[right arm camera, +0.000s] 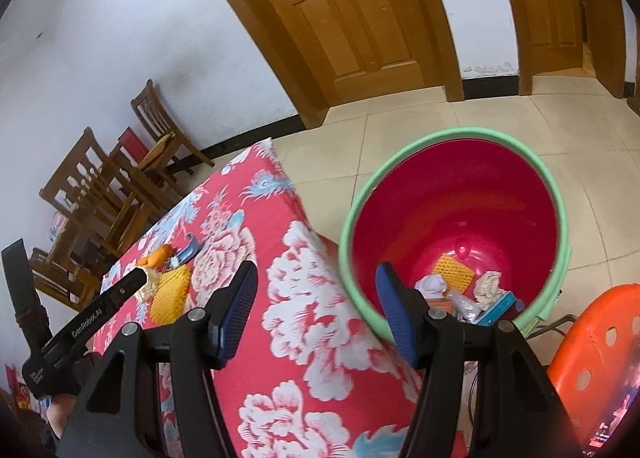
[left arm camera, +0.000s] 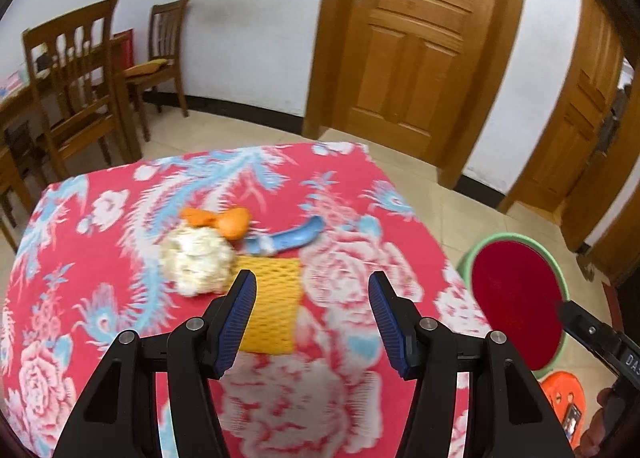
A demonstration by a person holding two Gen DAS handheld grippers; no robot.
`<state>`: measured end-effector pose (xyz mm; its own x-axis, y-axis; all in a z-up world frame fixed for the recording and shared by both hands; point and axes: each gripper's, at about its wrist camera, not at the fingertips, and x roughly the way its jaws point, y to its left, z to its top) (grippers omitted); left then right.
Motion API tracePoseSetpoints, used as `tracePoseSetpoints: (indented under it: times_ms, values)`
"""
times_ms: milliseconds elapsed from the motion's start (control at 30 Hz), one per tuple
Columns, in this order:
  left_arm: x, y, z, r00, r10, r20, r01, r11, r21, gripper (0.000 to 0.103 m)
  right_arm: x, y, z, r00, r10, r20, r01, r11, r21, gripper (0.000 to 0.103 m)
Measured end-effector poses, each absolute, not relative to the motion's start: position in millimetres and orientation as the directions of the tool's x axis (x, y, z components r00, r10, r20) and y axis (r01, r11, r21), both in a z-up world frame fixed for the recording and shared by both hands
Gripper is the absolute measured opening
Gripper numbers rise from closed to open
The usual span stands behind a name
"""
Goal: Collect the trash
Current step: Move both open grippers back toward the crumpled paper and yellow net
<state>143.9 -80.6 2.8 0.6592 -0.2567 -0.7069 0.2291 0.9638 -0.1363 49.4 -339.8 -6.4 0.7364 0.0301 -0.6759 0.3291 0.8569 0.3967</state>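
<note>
On the red floral tablecloth (left arm camera: 340, 398) lie a yellow foam net (left arm camera: 276, 306), a crumpled white tissue ball (left arm camera: 198, 260), orange peel (left arm camera: 224, 219) and a blue wrapper (left arm camera: 292, 238). My left gripper (left arm camera: 312, 318) is open and empty, just above the net's near end. My right gripper (right arm camera: 316, 314) is open and empty, over the table's right edge beside the red bin with a green rim (right arm camera: 460, 201). The bin holds a yellow net, tissues and wrappers. The net (right arm camera: 170, 294) and peel (right arm camera: 158, 256) also show in the right wrist view.
The bin (left arm camera: 516, 298) stands on the tiled floor right of the table. An orange plastic stool (right arm camera: 592, 358) is beside it. Wooden chairs (left arm camera: 76, 85) and another table stand at the back left. Wooden doors (left arm camera: 412, 37) are behind.
</note>
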Motion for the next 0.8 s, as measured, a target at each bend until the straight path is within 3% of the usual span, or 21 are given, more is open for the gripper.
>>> tracePoseSetpoints:
  times_ms: [800]
  values:
    - [200.5, -29.3, -46.1, 0.618, -0.18, -0.766, 0.069, 0.982, -0.175, 0.061, 76.5, -312.0, -22.6, 0.682, 0.04, -0.73, 0.318, 0.883, 0.345, 0.063]
